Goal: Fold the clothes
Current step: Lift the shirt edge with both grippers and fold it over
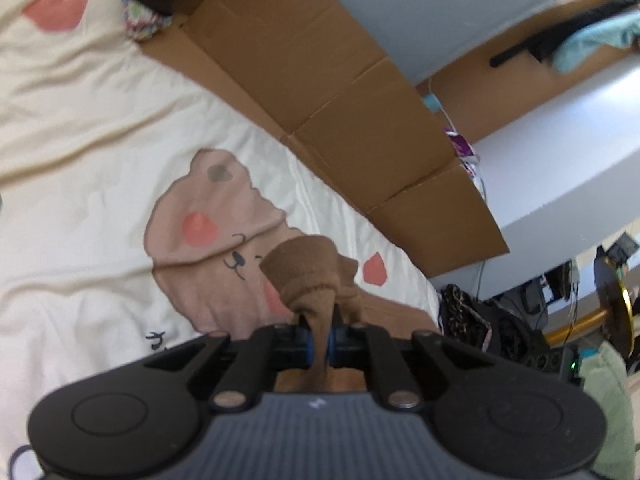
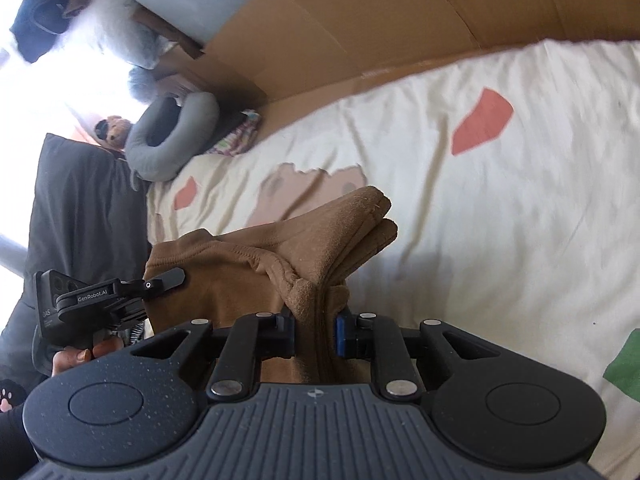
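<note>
A brown garment [image 1: 308, 268] is bunched and lifted off the cream bedsheet [image 1: 92, 128], which has a bear print. My left gripper [image 1: 322, 340] is shut on a gathered fold of it, and the cloth sticks up between the blue pads. In the right wrist view the same brown garment [image 2: 248, 280] hangs stretched between both grippers. My right gripper [image 2: 316, 332] is shut on a thick bunch of its edge. The left gripper [image 2: 160, 282] shows at the left against the cloth, held by a hand [image 2: 80, 356]. The lower part of the garment is hidden behind the grippers.
Flattened cardboard [image 1: 320, 80] lines the far side of the bed, also seen as cardboard [image 2: 400, 20]. A grey neck pillow [image 2: 168, 140] and a dark cushion [image 2: 80, 220] lie at the bed's end. Cluttered floor items [image 1: 500, 328] sit beyond the mattress corner.
</note>
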Available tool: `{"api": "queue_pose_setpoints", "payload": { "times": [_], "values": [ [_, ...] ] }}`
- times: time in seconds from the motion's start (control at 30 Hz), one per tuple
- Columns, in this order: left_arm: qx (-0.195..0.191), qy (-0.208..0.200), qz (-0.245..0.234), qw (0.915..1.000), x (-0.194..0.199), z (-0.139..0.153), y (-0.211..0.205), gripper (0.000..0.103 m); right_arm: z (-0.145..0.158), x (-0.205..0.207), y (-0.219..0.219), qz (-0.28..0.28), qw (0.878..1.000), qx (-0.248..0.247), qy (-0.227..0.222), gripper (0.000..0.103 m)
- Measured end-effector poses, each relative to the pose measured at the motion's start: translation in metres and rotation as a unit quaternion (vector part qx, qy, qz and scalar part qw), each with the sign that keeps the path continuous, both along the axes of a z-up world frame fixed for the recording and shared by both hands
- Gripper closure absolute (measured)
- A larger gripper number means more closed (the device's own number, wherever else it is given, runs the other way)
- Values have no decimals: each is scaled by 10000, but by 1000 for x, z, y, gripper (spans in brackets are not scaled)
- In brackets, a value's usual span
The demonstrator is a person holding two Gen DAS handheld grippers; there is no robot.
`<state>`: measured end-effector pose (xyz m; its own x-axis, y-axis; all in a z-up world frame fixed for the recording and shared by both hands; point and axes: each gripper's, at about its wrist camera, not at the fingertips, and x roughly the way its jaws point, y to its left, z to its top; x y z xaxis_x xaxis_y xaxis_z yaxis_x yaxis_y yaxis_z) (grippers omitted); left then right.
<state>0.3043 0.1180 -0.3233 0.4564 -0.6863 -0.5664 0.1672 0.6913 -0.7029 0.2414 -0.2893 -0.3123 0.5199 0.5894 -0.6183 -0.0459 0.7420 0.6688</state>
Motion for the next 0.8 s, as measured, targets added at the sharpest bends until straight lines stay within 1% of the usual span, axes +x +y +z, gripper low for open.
{"api": "queue_pose_setpoints", "payload": {
  "times": [0.1, 0.3, 0.5, 0.63, 0.8],
  "values": [
    [202, -82, -63, 9997, -6, 20, 1, 97, 17, -6, 3, -7, 9999, -42, -115, 86],
    [360, -196, 101, 9991, -25, 66, 2, 97, 56, -20, 14, -9, 9994, -79, -347, 87],
    [450, -383, 166, 9981, -48, 126, -1, 97, 110, -42, 13, -188, 9977, -47, -648, 87],
    [594, -530, 154, 9967, -54, 167, -9, 97, 147, -52, 10, -285, 9958, -86, -871, 87],
    [607, -792, 225, 9948, -60, 223, -20, 97, 201, -57, 4, -415, 9921, -81, -1177, 88]
  ]
}}
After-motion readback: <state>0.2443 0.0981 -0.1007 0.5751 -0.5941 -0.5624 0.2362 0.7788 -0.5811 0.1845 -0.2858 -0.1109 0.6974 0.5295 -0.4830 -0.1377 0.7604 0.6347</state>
